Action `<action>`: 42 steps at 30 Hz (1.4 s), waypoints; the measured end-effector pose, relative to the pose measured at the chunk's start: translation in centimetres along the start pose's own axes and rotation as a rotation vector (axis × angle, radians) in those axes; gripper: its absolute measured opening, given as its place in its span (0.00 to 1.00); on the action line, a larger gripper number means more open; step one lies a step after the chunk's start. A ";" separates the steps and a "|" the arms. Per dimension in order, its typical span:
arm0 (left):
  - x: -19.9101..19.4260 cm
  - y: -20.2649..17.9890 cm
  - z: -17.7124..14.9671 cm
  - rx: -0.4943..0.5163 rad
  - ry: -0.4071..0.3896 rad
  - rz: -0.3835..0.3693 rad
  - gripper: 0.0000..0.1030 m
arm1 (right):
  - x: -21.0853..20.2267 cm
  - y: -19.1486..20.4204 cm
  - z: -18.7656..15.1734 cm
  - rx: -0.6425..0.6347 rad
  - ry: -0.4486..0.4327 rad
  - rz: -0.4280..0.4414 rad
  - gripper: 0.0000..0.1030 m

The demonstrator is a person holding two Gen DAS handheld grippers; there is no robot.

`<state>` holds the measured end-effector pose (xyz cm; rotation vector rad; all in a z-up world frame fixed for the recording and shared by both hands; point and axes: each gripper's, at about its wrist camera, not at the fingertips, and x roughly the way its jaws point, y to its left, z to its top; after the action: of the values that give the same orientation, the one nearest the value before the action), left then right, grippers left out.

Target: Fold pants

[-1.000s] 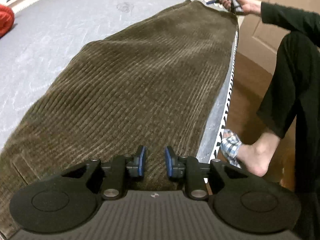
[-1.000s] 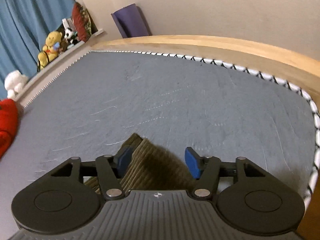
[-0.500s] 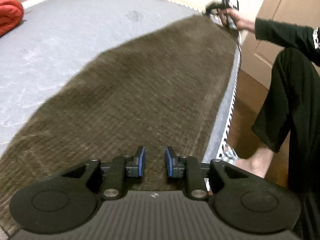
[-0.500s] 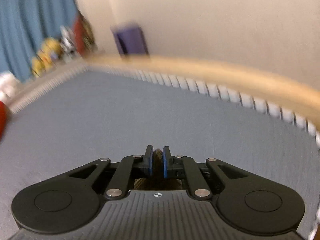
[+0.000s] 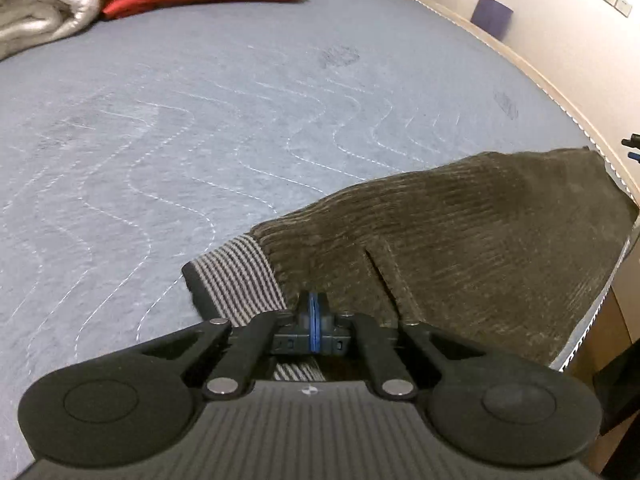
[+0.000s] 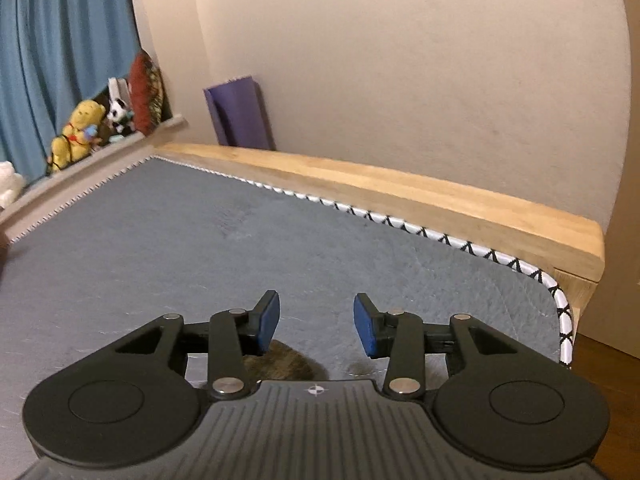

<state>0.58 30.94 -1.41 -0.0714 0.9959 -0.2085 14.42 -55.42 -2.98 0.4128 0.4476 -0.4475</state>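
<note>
- The brown corduroy pants point(image 5: 460, 248) lay near the grey mattress's point(image 5: 200, 128) right edge, striped lining point(image 5: 236, 276) turned up at the near end.
- The left gripper point(image 5: 314, 312) had just closed; its blue pads met at the fabric's edge, though whether cloth was pinched could not be told.
- The right gripper point(image 6: 316, 320) had just been opening, jaws apart with nothing between them, above a corner of the pants.
</note>
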 end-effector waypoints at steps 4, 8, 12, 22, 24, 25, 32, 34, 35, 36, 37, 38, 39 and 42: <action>-2.7 -1.9 -0.4 0.012 -0.102 -0.079 0.14 | -2.4 1.6 0.9 0.022 -0.016 0.060 0.50; -0.5 -3.0 -3.3 0.164 0.088 0.056 0.08 | -4.5 3.7 1.1 0.027 -0.007 0.118 0.52; -2.6 -4.2 -3.6 0.167 0.030 0.075 0.09 | -5.9 4.6 1.2 0.092 0.042 0.159 0.53; -2.4 -8.3 -4.5 0.339 0.053 -0.008 0.38 | -9.8 5.4 -2.2 -0.023 0.214 0.242 0.57; -1.3 -8.3 -5.4 0.403 0.111 0.066 0.38 | -9.4 5.2 -3.0 -0.070 0.265 0.218 0.57; -1.7 -8.7 -5.1 0.405 0.099 0.072 0.38 | -9.1 4.9 -3.5 -0.087 0.304 0.189 0.57; -4.1 -11.9 -1.4 0.301 -0.073 0.030 0.47 | -5.4 0.4 -7.4 -0.047 0.585 -0.031 0.58; -4.1 -13.7 -0.1 0.264 -0.113 0.075 0.52 | -4.5 -0.6 -8.5 -0.036 0.617 -0.047 0.66; -4.2 -14.6 0.5 0.253 -0.137 0.097 0.52 | -4.2 -1.0 -8.7 -0.030 0.619 -0.048 0.72; -4.3 -15.9 1.1 0.246 -0.169 0.111 0.53 | -4.2 -1.3 -8.7 -0.020 0.618 -0.045 0.73; -4.5 -16.8 1.7 0.235 -0.197 0.115 0.55 | -4.2 -1.6 -8.4 0.006 0.611 -0.043 0.72; -4.4 -17.9 2.2 0.213 -0.221 0.105 0.57 | -4.6 -2.0 -8.0 0.042 0.593 -0.045 0.70; -4.2 -19.0 2.7 0.186 -0.235 0.083 0.59 | -5.0 -2.5 -7.4 0.083 0.561 -0.043 0.66; -4.2 -22.5 3.5 0.150 -0.266 0.000 0.61 | -7.3 -4.8 -4.8 0.220 0.379 0.007 0.65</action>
<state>-1.86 9.71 7.39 0.0377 0.7129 -0.2658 4.59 -54.83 -4.62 0.7179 0.7672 -0.4138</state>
